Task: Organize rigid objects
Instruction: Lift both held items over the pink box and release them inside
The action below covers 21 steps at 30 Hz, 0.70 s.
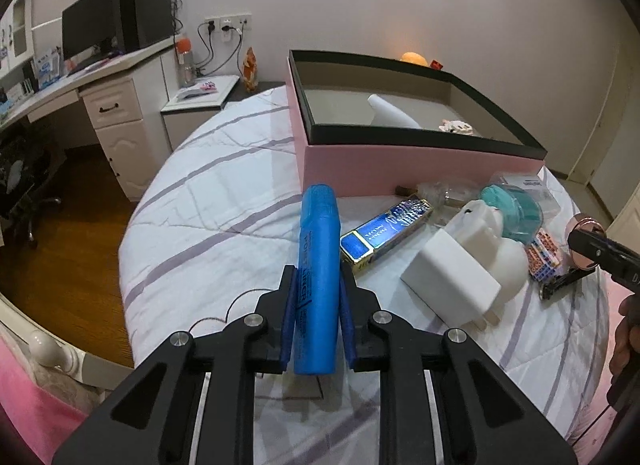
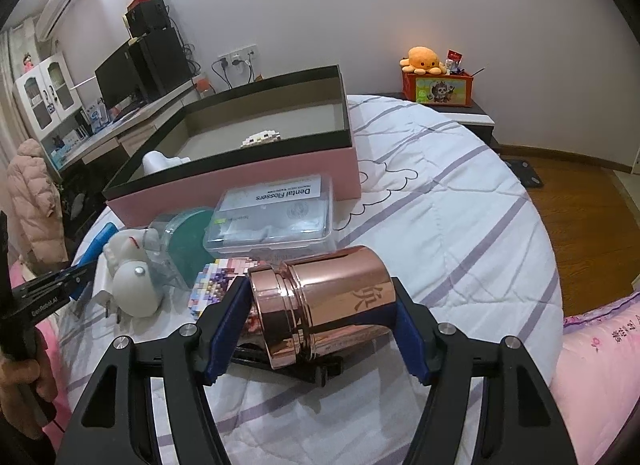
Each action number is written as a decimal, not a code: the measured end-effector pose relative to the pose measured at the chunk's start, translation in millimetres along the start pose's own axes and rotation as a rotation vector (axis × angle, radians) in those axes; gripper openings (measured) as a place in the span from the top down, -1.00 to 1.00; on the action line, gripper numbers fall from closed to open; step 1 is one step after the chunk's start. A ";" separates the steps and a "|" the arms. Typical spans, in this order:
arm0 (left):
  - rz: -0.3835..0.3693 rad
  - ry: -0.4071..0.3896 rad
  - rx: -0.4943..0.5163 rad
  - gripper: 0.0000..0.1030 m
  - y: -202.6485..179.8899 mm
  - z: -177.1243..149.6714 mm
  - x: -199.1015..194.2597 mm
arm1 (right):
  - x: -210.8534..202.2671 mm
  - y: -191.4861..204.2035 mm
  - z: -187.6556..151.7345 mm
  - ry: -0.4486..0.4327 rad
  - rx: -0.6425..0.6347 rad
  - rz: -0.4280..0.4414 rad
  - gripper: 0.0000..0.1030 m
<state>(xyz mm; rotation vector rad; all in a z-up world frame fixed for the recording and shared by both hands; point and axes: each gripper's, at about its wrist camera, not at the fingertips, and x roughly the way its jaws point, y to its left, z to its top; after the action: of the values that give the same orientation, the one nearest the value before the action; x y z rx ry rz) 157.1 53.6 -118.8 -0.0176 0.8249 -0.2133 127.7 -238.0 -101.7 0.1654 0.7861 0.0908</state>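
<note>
My left gripper (image 1: 318, 277) is shut on a blue highlighter pen (image 1: 318, 265) and holds it above the bed, in front of the pink box (image 1: 400, 169). My right gripper (image 2: 320, 297) is shut on a rose-gold metal canister (image 2: 332, 297), held on its side just above the quilt. The open pink box (image 2: 248, 193) holds a white object (image 1: 390, 111) and a small block figure (image 2: 260, 138). A loose pile lies before the box: a white plug adapter (image 1: 452, 269), a teal disc case (image 1: 512, 205), a blue-gold box (image 1: 384, 233), a dental flossers case (image 2: 276, 217).
A pixel-block toy (image 2: 212, 289) and a black clip (image 2: 304, 369) lie under the canister. The white striped quilt (image 2: 440, 205) has open room to the right. A desk with monitor (image 1: 92, 29) stands far left; a nightstand with an orange plush (image 2: 424, 59) is at the back.
</note>
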 end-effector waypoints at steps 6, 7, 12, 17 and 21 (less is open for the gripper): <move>-0.004 -0.040 0.003 0.63 -4.3 4.5 -23.2 | -15.1 4.0 5.5 -0.028 -0.012 0.015 -0.32; -0.004 -0.046 0.004 0.63 -5.0 6.2 -26.6 | -18.2 5.6 8.2 -0.034 -0.016 0.021 -0.32; -0.001 -0.094 0.011 0.63 -8.0 22.5 -43.5 | -26.7 17.9 22.5 -0.058 -0.055 0.031 -0.33; -0.005 -0.146 0.015 0.63 -13.5 51.7 -53.9 | -27.5 38.1 45.2 -0.077 -0.122 0.043 -0.33; -0.017 -0.178 0.031 0.63 -21.8 76.0 -55.4 | -23.5 51.2 71.3 -0.101 -0.159 0.056 -0.33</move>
<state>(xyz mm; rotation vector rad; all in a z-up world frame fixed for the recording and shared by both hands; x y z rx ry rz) 172.2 38.0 -24.8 -0.0139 0.6444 -0.2374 160.8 -199.2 -26.5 0.0411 0.6709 0.1954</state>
